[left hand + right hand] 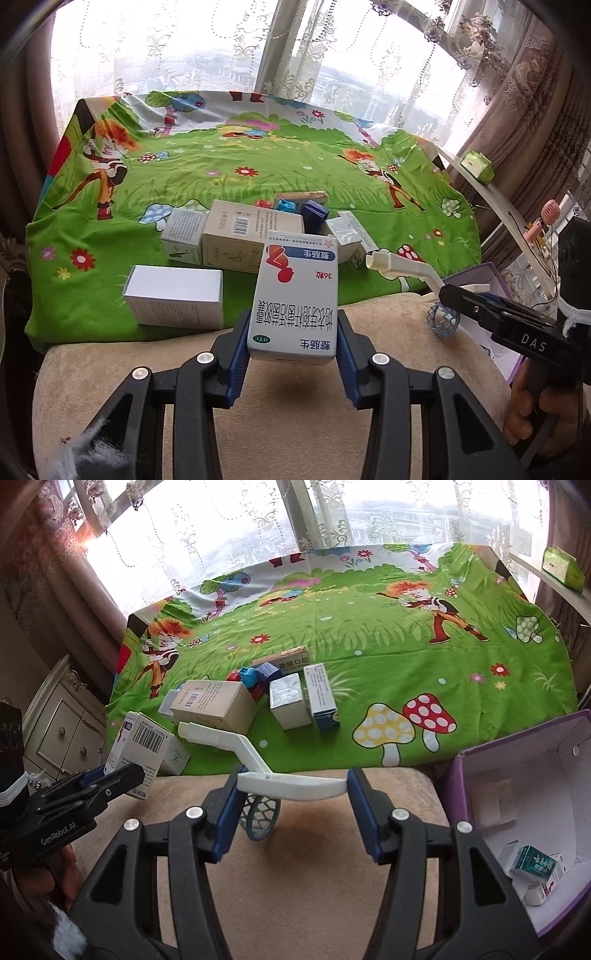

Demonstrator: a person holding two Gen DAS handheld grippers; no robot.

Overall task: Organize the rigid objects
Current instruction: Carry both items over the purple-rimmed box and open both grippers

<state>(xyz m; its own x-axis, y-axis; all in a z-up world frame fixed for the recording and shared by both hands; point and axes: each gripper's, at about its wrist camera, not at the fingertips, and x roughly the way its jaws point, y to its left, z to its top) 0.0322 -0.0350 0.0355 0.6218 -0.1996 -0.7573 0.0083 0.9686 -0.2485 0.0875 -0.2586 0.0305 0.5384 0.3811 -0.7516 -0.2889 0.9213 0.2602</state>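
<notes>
Left wrist view first: left gripper [291,354] clamped on the white medicine box [295,295], lifted clear of the beige cushion [110,369], gripped at its near end so the far end leads. Right wrist view: right gripper [291,805] spread wide yet pinching the white plastic toy piece [258,768] across its span, wheel dangling. Purple bin [517,775] waiting at right, likely the drop spot, with more boxes [291,701] piled on the green cloth [406,646]

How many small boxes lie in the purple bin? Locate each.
3, in the purple bin, near corner: teal box on top, white box under its left, red-marked box in front. More may hide beneath.
</notes>
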